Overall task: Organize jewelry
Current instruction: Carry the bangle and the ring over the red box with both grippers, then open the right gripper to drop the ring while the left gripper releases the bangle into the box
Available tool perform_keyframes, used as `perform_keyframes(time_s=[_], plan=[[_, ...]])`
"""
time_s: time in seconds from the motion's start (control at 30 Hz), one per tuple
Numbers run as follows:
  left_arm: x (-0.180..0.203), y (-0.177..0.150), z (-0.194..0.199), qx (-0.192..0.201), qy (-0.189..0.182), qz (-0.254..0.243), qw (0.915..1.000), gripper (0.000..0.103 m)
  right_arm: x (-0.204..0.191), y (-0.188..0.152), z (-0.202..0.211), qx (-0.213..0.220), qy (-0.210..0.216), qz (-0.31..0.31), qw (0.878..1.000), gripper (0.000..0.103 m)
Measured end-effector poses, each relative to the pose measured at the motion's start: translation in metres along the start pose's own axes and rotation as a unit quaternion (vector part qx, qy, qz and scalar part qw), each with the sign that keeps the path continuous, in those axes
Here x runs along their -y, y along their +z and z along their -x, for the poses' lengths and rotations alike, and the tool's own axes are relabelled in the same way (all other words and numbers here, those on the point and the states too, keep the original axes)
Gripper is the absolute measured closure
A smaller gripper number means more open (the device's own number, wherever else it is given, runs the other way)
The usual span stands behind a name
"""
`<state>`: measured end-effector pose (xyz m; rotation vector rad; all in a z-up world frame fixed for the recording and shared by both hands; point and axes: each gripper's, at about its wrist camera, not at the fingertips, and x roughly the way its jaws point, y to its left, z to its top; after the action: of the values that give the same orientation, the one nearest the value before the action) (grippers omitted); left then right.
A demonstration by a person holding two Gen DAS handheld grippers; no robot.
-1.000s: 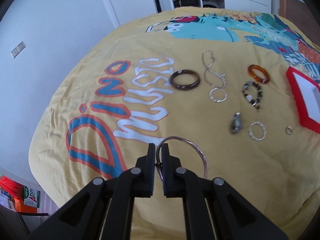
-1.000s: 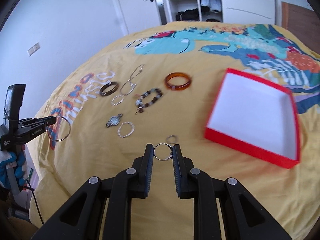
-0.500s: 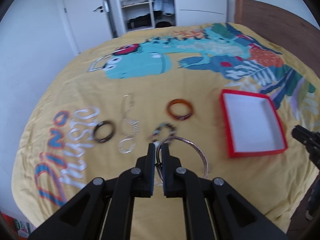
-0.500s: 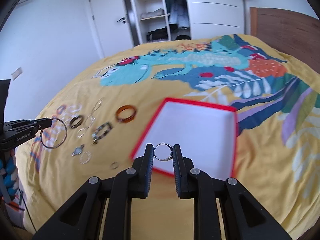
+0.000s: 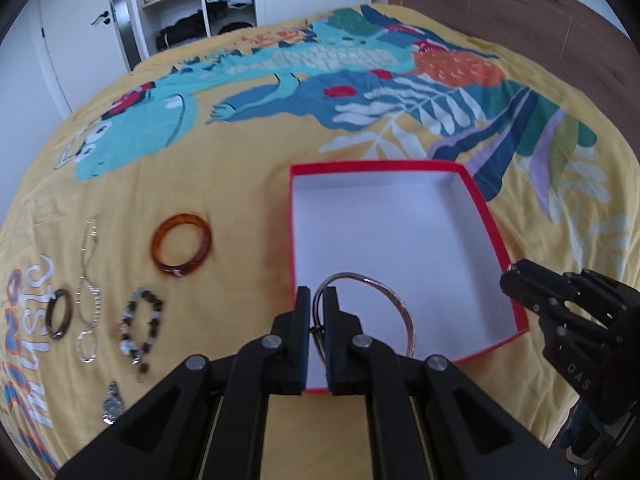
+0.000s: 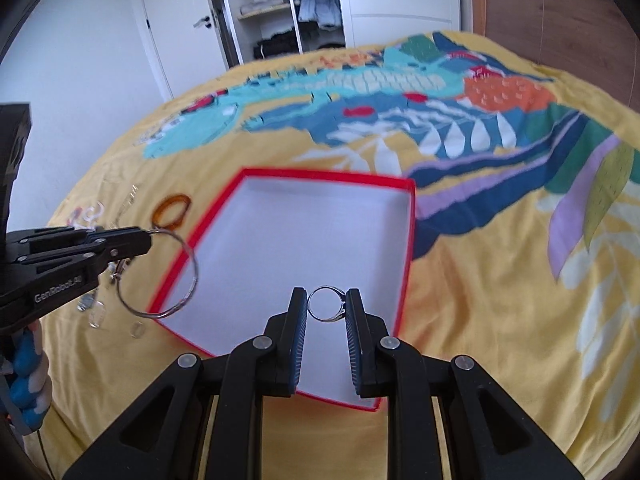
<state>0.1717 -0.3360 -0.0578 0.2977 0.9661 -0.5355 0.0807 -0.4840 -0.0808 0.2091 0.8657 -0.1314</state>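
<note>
A red box [image 5: 486, 216] with a white inside lies open on the yellow bedspread; in the right wrist view the red box [image 6: 405, 240] sits straight ahead. My left gripper [image 5: 317, 300] is shut on a thin metal bangle [image 5: 394, 298], held over the box's near left corner. From the right wrist view the left gripper [image 6: 146, 240] and the bangle [image 6: 188, 256] hang at the box's left rim. Between the pads of my right gripper [image 6: 326, 304] sits a small silver ring [image 6: 325, 309], over the box's near part. The right gripper [image 5: 510, 274] shows at the box's right edge.
Left of the box lie an amber bangle [image 5: 181, 245], a dark bangle [image 5: 59, 313], a silver chain [image 5: 88, 280], a beaded bracelet [image 5: 142, 326] and a small metal charm [image 5: 113, 402]. A wooden headboard [image 5: 520, 20] and an open wardrobe [image 5: 188, 4] stand beyond the bed.
Both grippers have swung right from the jewelry spread to the red box, carrying the bangle and the ring. Both now hang over the box.
</note>
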Motion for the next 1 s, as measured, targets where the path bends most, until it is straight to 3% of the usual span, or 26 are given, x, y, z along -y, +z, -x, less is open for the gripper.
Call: perform_keyframes(time_s=[0.27, 0.7, 0.87, 0.93, 1.0], plan=[[0.004, -0.012, -0.049, -0.038, 0.004, -0.009, 0.9992, 0.097, 0.007, -0.014, -0.035, -0.043, 0.0, 0.01, 0.999, 0.084], [0.01, -0.024, -0.068, -0.06, 0.022, -0.018, 0.9978, 0.098, -0.009, -0.021, -0.061, -0.117, -0.032, 0.076, 0.99, 0.084], [0.008, -0.023, -0.067, -0.057, 0.016, -0.007, 0.9982, 0.096, -0.014, -0.02, -0.058, -0.117, -0.03, 0.081, 0.989, 0.072], [0.006, -0.022, -0.065, -0.057, 0.01, -0.002, 0.9983, 0.096, -0.015, -0.019, -0.054, -0.109, -0.027, 0.079, 0.991, 0.057], [0.004, -0.022, -0.061, -0.055, 0.002, 0.004, 0.9985, 0.096, -0.016, -0.017, -0.046, -0.096, -0.028, 0.076, 0.992, 0.056]])
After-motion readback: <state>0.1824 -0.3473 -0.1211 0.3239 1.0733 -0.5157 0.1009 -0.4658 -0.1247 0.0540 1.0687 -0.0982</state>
